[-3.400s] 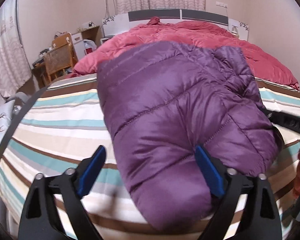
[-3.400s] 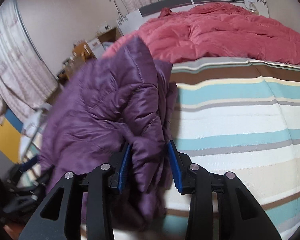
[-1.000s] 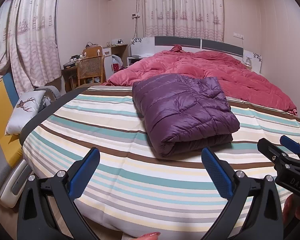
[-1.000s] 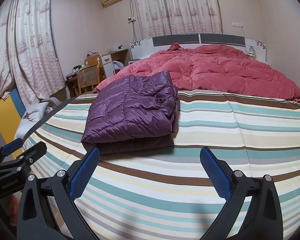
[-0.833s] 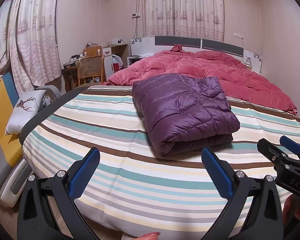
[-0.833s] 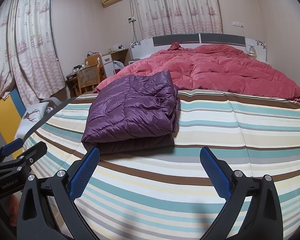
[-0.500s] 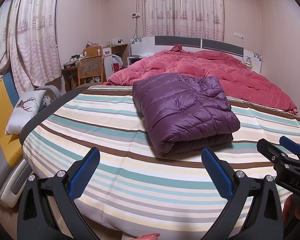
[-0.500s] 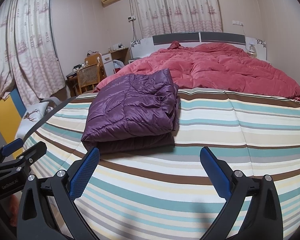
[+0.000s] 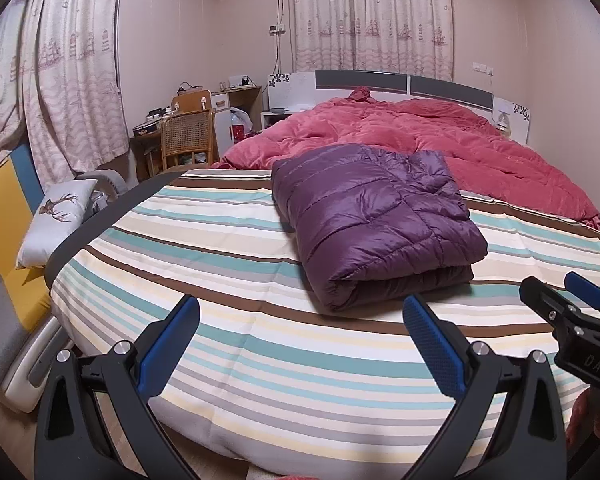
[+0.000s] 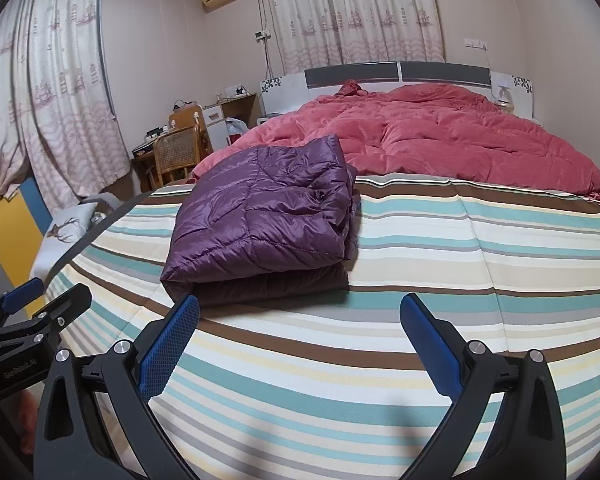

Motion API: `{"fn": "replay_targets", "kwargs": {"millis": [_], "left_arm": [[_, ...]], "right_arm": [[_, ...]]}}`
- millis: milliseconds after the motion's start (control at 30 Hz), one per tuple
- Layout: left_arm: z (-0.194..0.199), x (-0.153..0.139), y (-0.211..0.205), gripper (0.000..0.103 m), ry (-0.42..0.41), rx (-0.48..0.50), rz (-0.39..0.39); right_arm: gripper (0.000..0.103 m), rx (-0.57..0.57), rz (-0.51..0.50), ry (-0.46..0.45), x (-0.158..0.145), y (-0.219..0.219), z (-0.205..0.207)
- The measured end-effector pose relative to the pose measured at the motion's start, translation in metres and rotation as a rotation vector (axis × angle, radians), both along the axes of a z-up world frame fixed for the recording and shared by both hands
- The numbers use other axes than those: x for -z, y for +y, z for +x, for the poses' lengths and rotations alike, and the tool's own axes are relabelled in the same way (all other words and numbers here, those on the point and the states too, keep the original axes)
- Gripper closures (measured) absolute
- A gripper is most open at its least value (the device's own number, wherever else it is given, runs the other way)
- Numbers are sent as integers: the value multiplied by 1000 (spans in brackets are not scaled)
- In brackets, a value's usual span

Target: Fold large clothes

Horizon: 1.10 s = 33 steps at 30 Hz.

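Both claws first: the left gripper (image 9: 300, 344) and the right gripper (image 10: 298, 342) hang with their blue-padded jaws spread wide and nothing between them, pulled back off the near edge of the bed, well apart from the garment. My read is they're parked there because the folding looks finished and there's nothing left to pinch.

Going big to small: the bed with the striped teal, brown and cream cover (image 9: 228, 360) is the work surface, with a rumpled pink-red quilt (image 9: 452, 140) bunched toward the headboard, out of the way. The puffy purple quilted down jacket (image 9: 372, 220) sits mid-bed as a compact rectangular bundle, layers stacked, fold edge facing the cameras (pretty tidy for something that slippery).

Compared with a few seconds back, huge change: the right claw was clamped on a raised flap of the jacket and the left was right up against it. Over the last second, basically nothing moves.
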<state>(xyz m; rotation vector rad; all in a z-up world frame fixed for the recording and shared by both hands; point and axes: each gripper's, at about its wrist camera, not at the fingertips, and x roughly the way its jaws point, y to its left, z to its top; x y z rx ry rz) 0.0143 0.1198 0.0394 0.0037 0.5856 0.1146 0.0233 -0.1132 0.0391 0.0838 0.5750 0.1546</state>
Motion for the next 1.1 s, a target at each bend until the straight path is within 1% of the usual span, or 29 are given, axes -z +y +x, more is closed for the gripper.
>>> {"fn": "replay_targets", "kwargs": {"millis": [133, 333, 600, 767, 867, 1033, 1100], "left_arm": [[0, 0, -2, 2, 1, 9, 2], [0, 0, -2, 2, 8, 17, -16], [1, 4, 0, 2, 30, 23, -77], [4, 8, -8, 2, 40, 56, -47], [7, 9, -11, 2, 60, 78, -69], [16, 13, -13, 2, 87, 81, -89], [22, 18, -14, 2, 113, 88, -98]], "right_arm": [[3, -1, 2, 2, 0, 0, 0], [3, -2, -1, 5, 0, 1, 1], [3, -1, 2, 13, 2, 1, 2], [3, 5, 12, 27, 7, 0, 5], [3, 10, 16, 34, 10, 0, 6], [3, 18, 21, 57, 17, -2, 12], [3, 23, 25, 73, 21, -4, 17]]}}
